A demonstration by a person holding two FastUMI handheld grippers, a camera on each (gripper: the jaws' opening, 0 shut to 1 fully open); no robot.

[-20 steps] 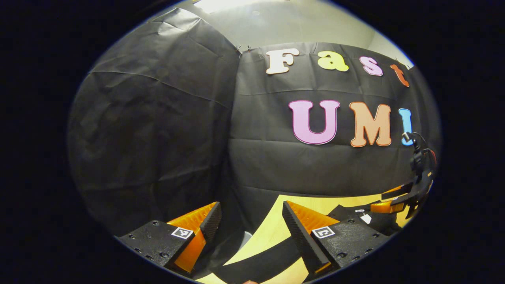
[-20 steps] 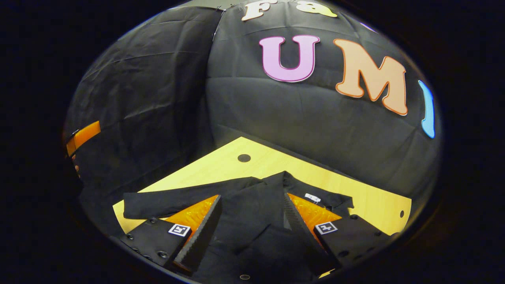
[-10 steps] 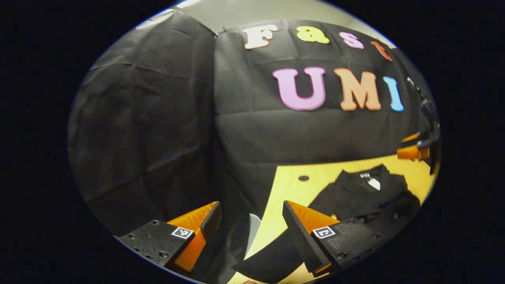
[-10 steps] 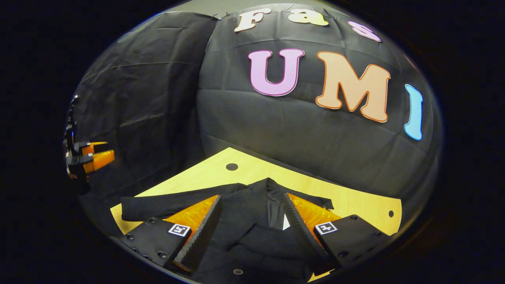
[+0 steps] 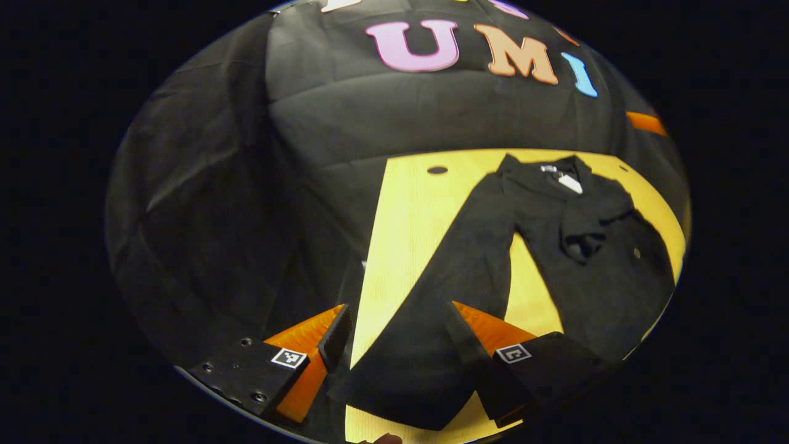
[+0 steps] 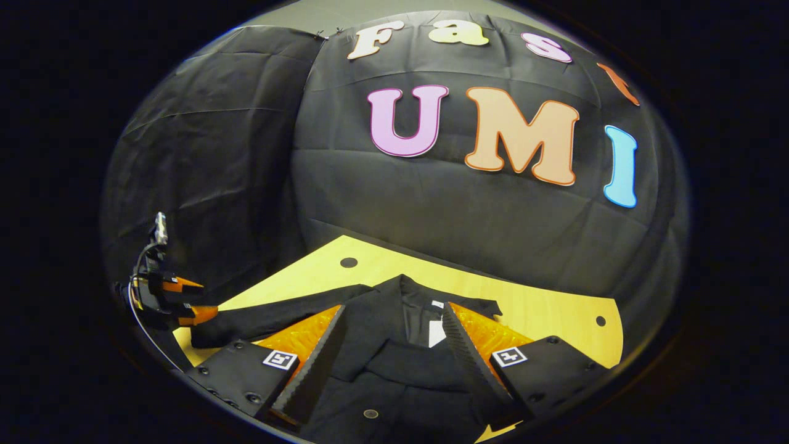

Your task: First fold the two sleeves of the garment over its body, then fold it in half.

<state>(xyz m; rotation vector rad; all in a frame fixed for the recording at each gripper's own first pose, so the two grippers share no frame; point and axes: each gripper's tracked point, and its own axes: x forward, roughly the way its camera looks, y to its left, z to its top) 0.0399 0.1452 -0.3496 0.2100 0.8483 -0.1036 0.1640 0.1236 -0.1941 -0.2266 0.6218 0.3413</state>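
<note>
- The garment [image 5: 592, 259] is lying on the table [image 5: 407, 234], collar toward the far edge.
- One sleeve is lying folded over the body; the other sleeve [image 5: 444, 296] is stretching toward the near left corner.
- Step in hand: second sleeve fold, by judgement.
- The left gripper [image 5: 400, 345] is hovering wide over the sleeve cuff, gripping nothing.
- The right gripper [image 6: 388, 351] is hanging wide over the body, empty.
- Next move is calling for lowering and pinching the cuff.

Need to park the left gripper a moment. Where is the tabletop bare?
Bare table: the strip between the booth wall and the outstretched sleeve, and the wedge between that sleeve and the garment's body. The left gripper hangs open over the crowded sleeve end.
</note>
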